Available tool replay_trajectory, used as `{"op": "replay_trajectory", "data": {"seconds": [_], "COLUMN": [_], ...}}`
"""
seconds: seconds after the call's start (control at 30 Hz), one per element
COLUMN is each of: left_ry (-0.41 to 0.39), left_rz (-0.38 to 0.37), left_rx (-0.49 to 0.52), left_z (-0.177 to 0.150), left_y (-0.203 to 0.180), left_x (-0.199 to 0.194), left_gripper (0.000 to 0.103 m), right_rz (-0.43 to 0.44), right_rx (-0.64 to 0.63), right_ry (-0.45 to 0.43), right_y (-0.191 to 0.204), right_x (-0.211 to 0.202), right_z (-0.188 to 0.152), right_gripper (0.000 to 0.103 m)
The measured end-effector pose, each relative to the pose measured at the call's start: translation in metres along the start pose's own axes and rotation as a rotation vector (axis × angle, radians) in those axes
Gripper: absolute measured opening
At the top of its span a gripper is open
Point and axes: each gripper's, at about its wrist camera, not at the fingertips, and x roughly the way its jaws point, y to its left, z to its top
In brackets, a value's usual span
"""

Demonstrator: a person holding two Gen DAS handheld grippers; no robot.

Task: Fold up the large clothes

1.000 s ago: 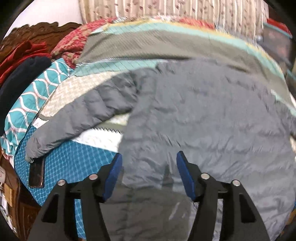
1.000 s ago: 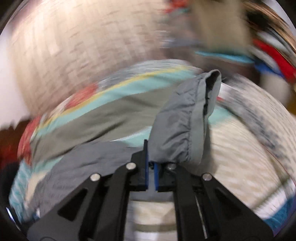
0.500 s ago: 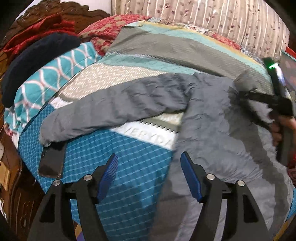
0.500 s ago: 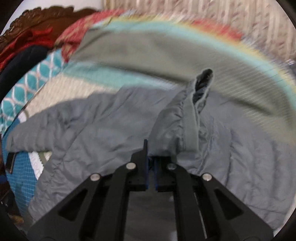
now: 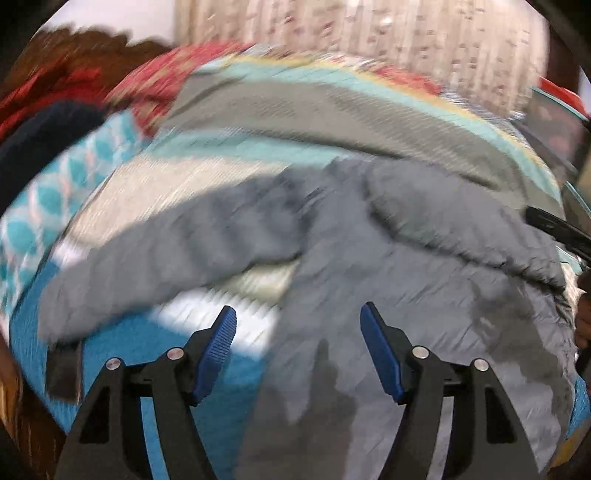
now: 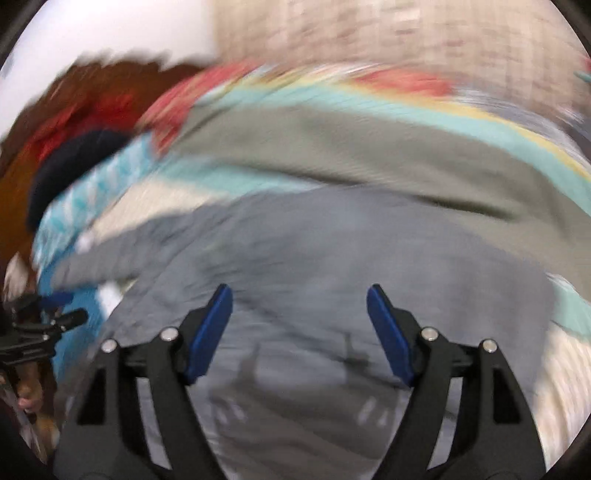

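Observation:
A grey puffer jacket [image 5: 406,302] lies spread on a bed with a striped quilt [image 5: 314,110]. One sleeve [image 5: 166,266] stretches out to the left; the other sleeve [image 5: 461,229] lies folded across the jacket's body at the right. My left gripper [image 5: 297,339] is open and empty above the jacket's lower left edge. My right gripper [image 6: 299,321] is open and empty above the jacket [image 6: 332,258]. Both views are blurred by motion.
A dark phone-like object [image 5: 62,369] lies by the left sleeve's cuff. Red and dark cloths [image 5: 44,122] are piled at the wooden headboard to the left. A patterned curtain [image 5: 369,33] hangs behind the bed. The left gripper [image 6: 33,332] shows at the right wrist view's left edge.
My right gripper has let go of the sleeve, which now lies across the jacket, and has opened. Both grippers are moving; the left one stays open.

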Motion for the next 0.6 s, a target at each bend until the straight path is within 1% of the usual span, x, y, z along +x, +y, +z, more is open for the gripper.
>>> {"op": "replay_trajectory", "data": {"seconds": [0.03, 0.07, 0.1, 0.17, 0.2, 0.27, 0.3, 0.37, 0.43, 0.47, 0.5, 0.53, 0.6], "left_ry": [-0.018, -0.036, -0.057, -0.079, -0.086, -0.077, -0.060, 0.009, 0.083, 0.133, 0.196, 0.230, 0.219], "left_rz": [-0.005, -0.015, -0.037, -0.056, -0.056, -0.036, -0.034, -0.006, 0.018, 0.048, 0.063, 0.051, 0.037], "left_rx": [0.024, 0.051, 0.082, 0.121, 0.148, 0.184, 0.193, 0.196, 0.196, 0.200, 0.192, 0.172, 0.135], "left_z": [0.008, 0.019, 0.033, 0.051, 0.061, 0.074, 0.078, 0.082, 0.079, 0.074, 0.068, 0.064, 0.061], "left_y": [-0.010, -0.023, -0.039, -0.061, -0.077, -0.099, -0.105, -0.119, -0.125, -0.126, -0.124, -0.119, -0.114], "left_x": [0.002, 0.006, 0.013, 0.025, 0.037, 0.060, 0.071, 0.103, 0.134, 0.153, 0.172, 0.182, 0.187], "left_gripper": [0.000, 0.000, 0.000, 0.000, 0.000, 0.000, 0.000, 0.000, 0.000, 0.000, 0.000, 0.000, 0.000], "right_rz": [-0.077, -0.133, -0.166, -0.200, -0.210, -0.216, -0.216, -0.241, -0.263, -0.291, -0.311, -0.316, -0.346], "right_rx": [0.055, 0.099, 0.139, 0.248, 0.276, 0.317, 0.322, 0.321, 0.351, 0.367, 0.367, 0.360, 0.338], "right_ry": [-0.034, -0.048, -0.051, -0.026, -0.019, 0.010, 0.034, 0.104, 0.202, 0.269, 0.293, 0.284, 0.268], "right_y": [-0.031, -0.056, -0.074, -0.118, -0.134, -0.155, -0.158, -0.167, -0.172, -0.180, -0.185, -0.187, -0.186], "right_x": [-0.018, -0.027, -0.032, -0.037, -0.038, -0.029, -0.019, 0.000, 0.033, 0.050, 0.059, 0.064, 0.070], "right_z": [-0.005, -0.009, -0.012, -0.023, -0.026, -0.033, -0.035, -0.041, -0.047, -0.056, -0.061, -0.064, -0.063], "right_gripper": [0.063, 0.059, 0.057, 0.048, 0.047, 0.038, 0.038, 0.037, 0.037, 0.037, 0.036, 0.036, 0.036]}}
